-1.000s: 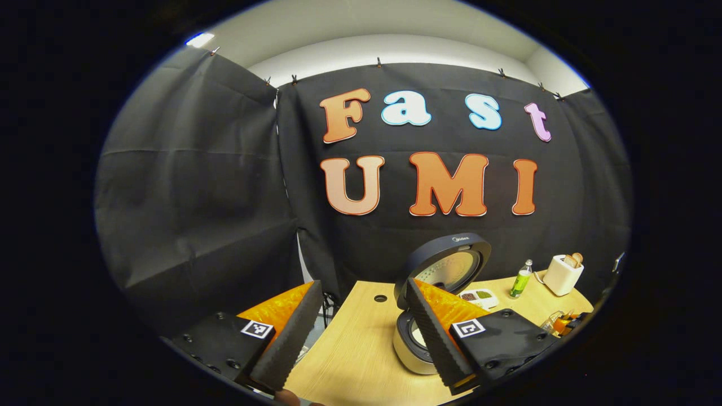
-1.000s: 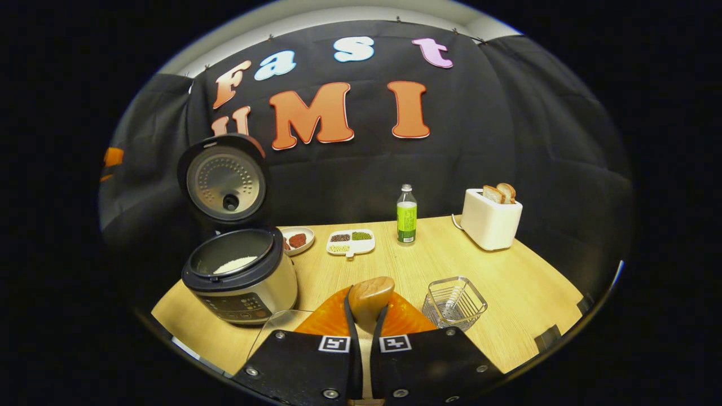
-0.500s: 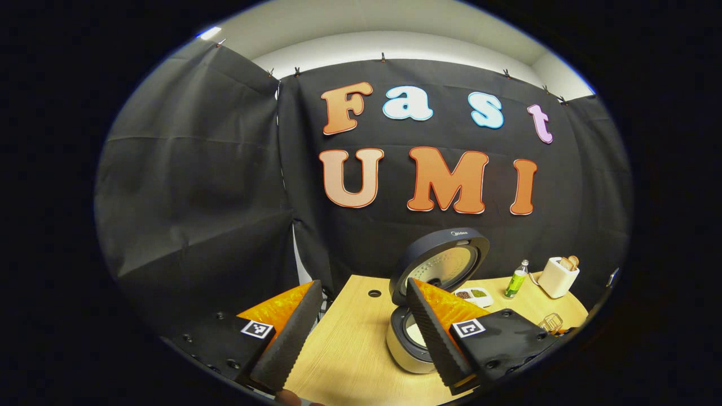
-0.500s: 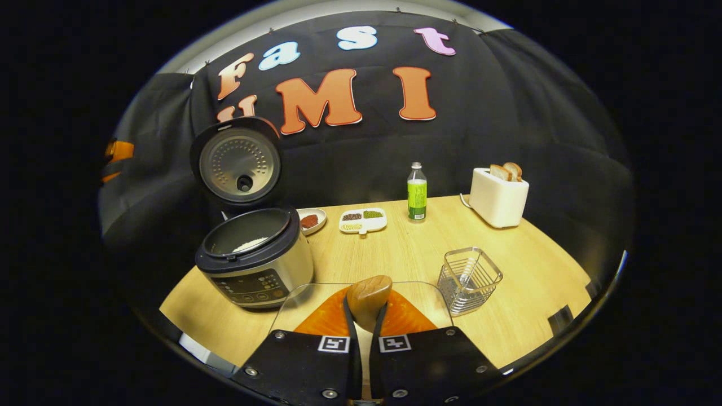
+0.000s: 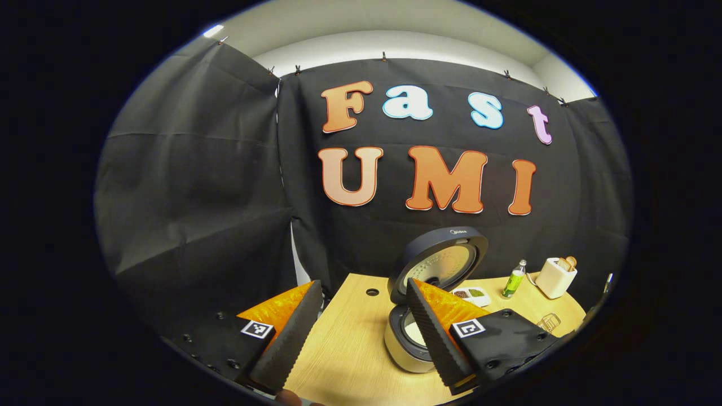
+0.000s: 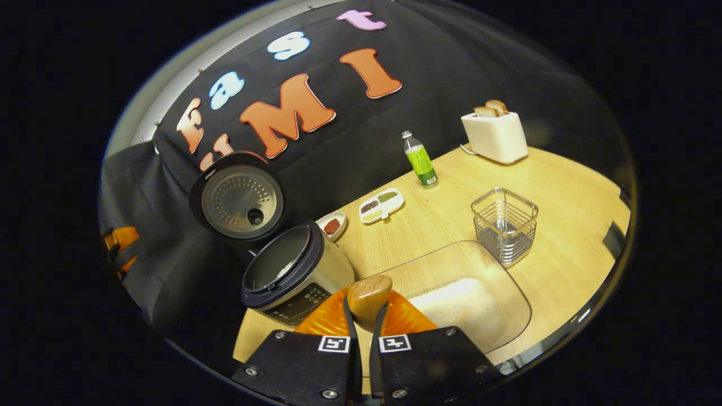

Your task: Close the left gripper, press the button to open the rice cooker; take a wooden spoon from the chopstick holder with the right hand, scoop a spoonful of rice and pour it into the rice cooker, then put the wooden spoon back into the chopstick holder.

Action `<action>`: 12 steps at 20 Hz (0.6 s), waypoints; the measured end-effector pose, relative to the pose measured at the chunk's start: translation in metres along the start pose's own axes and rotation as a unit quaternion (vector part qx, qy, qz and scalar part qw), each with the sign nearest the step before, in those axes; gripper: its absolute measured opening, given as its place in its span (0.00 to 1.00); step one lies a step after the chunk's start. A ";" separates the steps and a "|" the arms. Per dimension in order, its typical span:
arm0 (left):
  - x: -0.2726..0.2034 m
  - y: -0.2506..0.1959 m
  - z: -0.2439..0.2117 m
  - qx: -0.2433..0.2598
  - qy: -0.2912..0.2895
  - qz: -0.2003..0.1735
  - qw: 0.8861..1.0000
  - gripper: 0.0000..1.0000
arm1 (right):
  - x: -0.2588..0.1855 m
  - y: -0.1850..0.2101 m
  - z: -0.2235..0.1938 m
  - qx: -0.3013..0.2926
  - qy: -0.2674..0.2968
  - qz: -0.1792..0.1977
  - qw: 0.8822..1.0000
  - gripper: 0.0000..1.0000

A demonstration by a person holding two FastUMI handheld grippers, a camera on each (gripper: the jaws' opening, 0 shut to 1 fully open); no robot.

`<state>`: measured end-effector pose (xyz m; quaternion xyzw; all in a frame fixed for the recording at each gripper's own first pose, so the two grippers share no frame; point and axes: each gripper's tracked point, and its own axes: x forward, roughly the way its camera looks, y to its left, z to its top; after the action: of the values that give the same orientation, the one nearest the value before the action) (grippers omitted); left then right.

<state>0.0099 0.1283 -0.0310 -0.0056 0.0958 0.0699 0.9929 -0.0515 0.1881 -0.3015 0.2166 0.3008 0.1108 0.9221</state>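
Observation:
The rice cooker (image 6: 299,279) stands at the table's left with its lid (image 6: 240,197) up; in the left gripper view the cooker (image 5: 403,338) lies partly behind one finger. My right gripper (image 6: 364,332) is shut on the wooden spoon (image 6: 368,296), whose bowl sticks up between the fingers, above a clear dish of rice (image 6: 462,299). The wire chopstick holder (image 6: 503,225) stands upright to the right of the dish. My left gripper (image 5: 364,330) hangs open with nothing between its fingers, short of the cooker over the table's left end.
A green bottle (image 6: 420,159), a white toaster (image 6: 494,135) with bread, a divided dish of grains (image 6: 382,204) and a small bowl (image 6: 331,225) stand along the back of the wooden table (image 6: 564,192). Black cloth walls close in behind and on the left.
The right gripper has rolled and risen with the spoon, so the rice dish now lies right under it. The left gripper has drawn back slightly from the cooker, still open.

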 end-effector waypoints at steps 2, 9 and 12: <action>0.001 -0.001 -0.001 -0.003 0.002 -0.001 1.000 0.97 | 0.003 -0.011 0.001 0.055 0.001 -0.007 0.998 0.05; 0.008 -0.008 -0.003 -0.007 0.006 -0.010 1.000 0.97 | 0.003 -0.051 0.000 0.259 0.011 -0.005 0.966 0.05; 0.009 -0.013 -0.003 -0.007 0.007 -0.017 1.000 0.97 | 0.004 -0.060 0.006 0.323 0.002 0.009 0.946 0.05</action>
<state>0.0199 0.1162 -0.0356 -0.0146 0.1018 0.0538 0.9932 -0.0400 0.1346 -0.3269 0.5051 0.3199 0.0168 0.8014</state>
